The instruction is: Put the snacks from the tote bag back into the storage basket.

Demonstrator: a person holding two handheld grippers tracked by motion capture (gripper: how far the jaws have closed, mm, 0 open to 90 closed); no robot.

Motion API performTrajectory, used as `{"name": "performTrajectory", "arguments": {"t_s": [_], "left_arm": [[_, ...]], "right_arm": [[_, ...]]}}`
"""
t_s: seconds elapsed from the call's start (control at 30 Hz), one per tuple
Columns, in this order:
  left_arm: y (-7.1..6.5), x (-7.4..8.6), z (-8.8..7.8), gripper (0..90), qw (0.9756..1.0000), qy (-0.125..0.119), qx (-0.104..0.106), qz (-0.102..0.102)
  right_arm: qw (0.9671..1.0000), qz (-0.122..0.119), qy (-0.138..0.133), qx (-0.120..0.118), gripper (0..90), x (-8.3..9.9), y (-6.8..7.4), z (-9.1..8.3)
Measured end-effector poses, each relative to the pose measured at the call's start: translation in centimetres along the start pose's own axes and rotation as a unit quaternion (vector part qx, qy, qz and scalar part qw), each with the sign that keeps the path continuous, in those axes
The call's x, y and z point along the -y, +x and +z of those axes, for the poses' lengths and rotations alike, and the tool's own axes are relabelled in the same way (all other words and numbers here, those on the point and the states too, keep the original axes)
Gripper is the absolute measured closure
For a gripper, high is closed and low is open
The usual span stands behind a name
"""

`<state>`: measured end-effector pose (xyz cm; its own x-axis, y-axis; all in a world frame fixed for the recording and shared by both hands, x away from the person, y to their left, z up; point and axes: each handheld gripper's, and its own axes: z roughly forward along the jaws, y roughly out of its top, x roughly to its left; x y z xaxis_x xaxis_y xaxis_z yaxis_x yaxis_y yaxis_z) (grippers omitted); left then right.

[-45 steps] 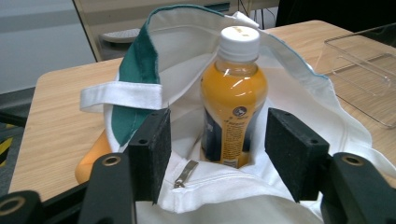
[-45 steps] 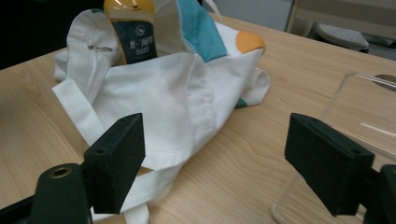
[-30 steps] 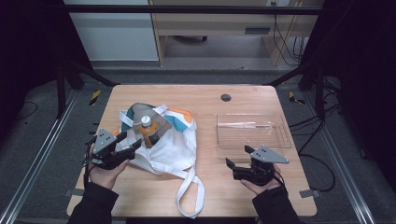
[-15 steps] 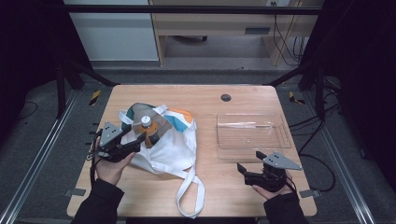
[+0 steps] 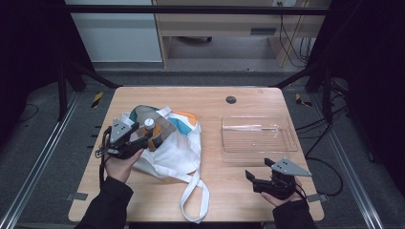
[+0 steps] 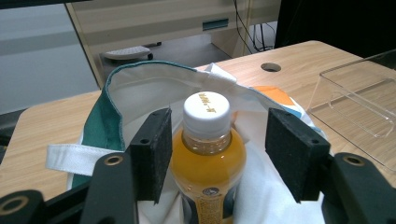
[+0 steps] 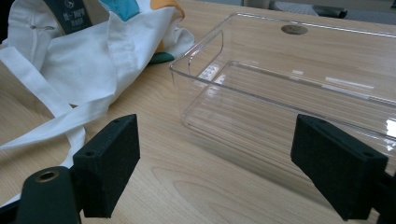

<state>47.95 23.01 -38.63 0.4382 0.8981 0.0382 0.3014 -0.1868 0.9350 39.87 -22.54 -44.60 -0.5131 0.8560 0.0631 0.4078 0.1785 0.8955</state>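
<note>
Closing: left gripper [image 6: 217, 154] jaws have just been narrowing around the bottle [image 6: 208, 154] in the bag [image 6: 140, 93], one pad touching, no clamp yet.
Right gripper [image 7: 229, 168]: wide open, empty, tray [image 7: 299, 79] just ahead.
Meaning: bottle lift looks next.

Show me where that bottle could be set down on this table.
The clear tray is empty. Bare wood lies along the table behind the tote bag and tray, and in front between the bag's strap and the right gripper. The left side is crowded: the bag, the bottle and the left gripper.
</note>
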Motion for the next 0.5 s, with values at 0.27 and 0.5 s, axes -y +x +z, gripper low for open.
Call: {"name": "performTrajectory", "arguments": {"t_s": [0.27, 0.5], "left_arm": [[0.0, 0.3, 1.6, 44.8, 0.9999, 0.007, -0.010, -0.002], [0.1, 0.5, 2.3, 48.1, 0.9998, 0.010, -0.014, -0.003]], "right_arm": [[1.0000, 0.002, 0.004, -0.002, 15.6, 0.3, 0.1, -0.3], [1.0000, 0.004, 0.007, -0.004, 15.6, 0.6, 0.0, -0.5]]}}
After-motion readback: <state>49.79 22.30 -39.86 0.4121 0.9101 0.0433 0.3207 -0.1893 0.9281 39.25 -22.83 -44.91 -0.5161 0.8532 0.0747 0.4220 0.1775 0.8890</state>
